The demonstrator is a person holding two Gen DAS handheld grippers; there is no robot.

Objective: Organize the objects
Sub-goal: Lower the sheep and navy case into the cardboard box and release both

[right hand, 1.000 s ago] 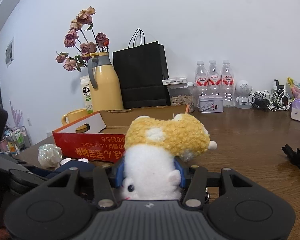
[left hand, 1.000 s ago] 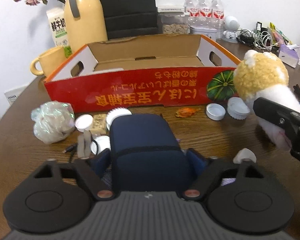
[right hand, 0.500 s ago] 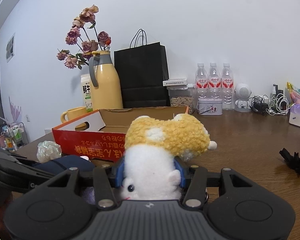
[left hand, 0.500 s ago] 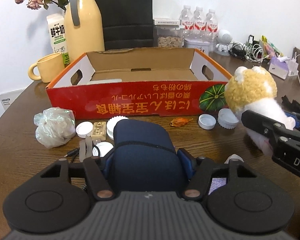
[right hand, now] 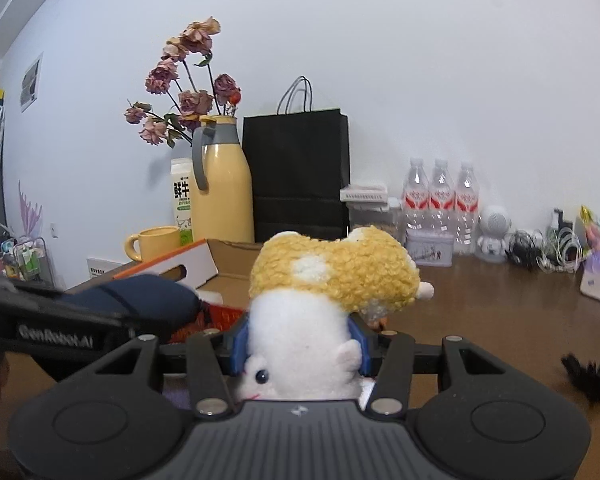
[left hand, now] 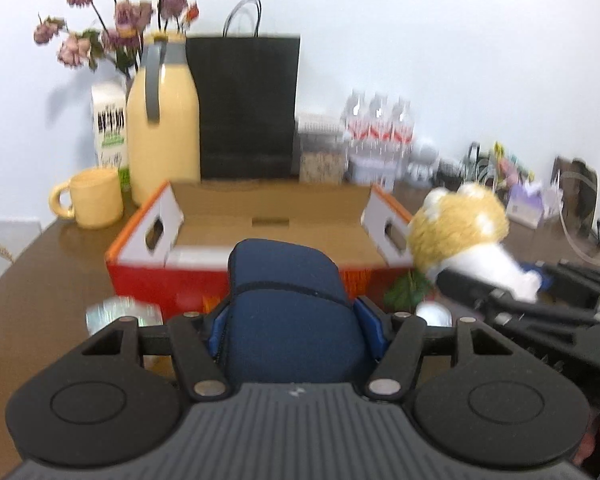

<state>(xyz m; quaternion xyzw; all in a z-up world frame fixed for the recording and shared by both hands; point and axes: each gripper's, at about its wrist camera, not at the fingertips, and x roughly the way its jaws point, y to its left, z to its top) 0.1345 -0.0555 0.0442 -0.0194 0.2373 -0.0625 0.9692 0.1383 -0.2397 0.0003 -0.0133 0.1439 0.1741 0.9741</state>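
My left gripper is shut on a dark blue soft pouch and holds it up in front of the red cardboard box, whose open top faces me. My right gripper is shut on a yellow and white plush hamster, held in the air to the right of the box. The plush and the right gripper also show in the left wrist view, at the box's right end. The pouch and left gripper show at the left of the right wrist view.
Behind the box stand a yellow mug, a milk carton, a yellow thermos with dried flowers, a black paper bag, and water bottles. A crumpled plastic wrap and a white cap lie on the table before the box.
My left gripper has lifted the blue pouch off the table and toward the box. My right gripper with the plush has risen too and stays at the box's right end.
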